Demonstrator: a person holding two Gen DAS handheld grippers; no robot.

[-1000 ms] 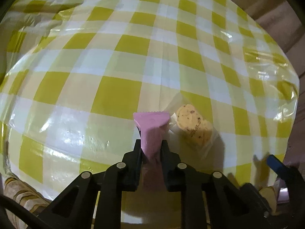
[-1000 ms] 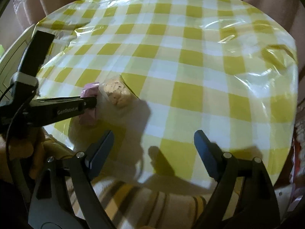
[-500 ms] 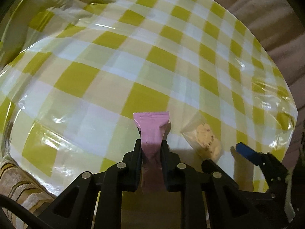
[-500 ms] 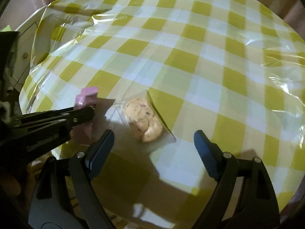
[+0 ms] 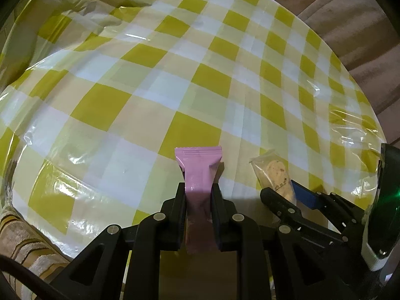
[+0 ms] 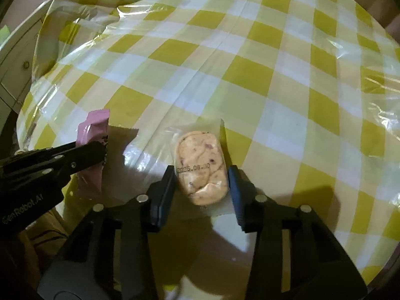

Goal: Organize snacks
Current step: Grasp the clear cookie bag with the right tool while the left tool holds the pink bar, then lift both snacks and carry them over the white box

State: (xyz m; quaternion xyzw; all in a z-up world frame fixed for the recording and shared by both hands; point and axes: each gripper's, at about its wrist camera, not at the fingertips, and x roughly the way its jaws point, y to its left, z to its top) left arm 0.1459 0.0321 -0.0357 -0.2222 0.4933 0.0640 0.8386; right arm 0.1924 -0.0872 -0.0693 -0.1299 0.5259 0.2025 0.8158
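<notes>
Yellow-checked tablecloth under plastic: left gripper clamps pink snack bar; right gripper, jaws just closing, brackets wrapped cookie, contact unclear.

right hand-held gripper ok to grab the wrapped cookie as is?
Probably yes. The right hand-held gripper already straddles the wrapped cookie, its jaws having just been closing, and nothing lies between. The left hand-held gripper, holding the pink bar, stays off to the side.
</notes>
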